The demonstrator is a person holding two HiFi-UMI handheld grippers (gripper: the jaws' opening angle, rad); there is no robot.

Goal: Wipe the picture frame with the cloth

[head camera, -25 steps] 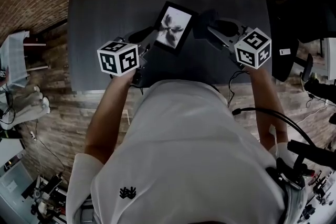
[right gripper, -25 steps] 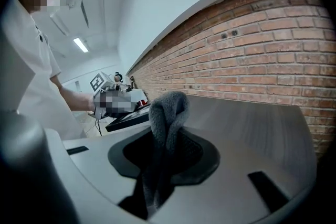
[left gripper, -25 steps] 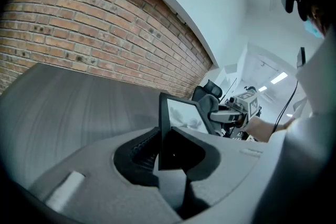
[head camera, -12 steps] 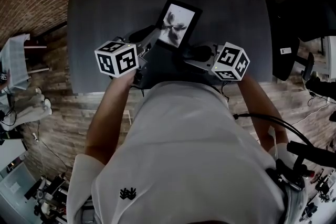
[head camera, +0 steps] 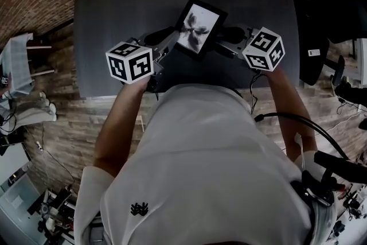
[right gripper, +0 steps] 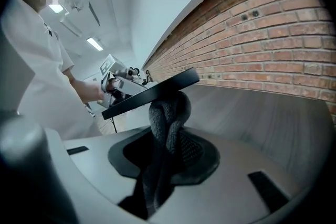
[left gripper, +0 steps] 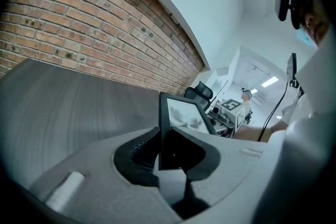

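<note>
Mid-wipe: left gripper (head camera: 162, 52) clamps picture frame (head camera: 199, 27) edge; right gripper (head camera: 225, 38) pinching cloth (right gripper: 167, 113) rubs its right edge; more likely remains.

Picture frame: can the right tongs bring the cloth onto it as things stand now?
Probably yes. The right tongs are shut on the cloth, which seems to touch the picture frame at its right edge. The left tongs grip the opposite side, so nothing stands between.
</note>
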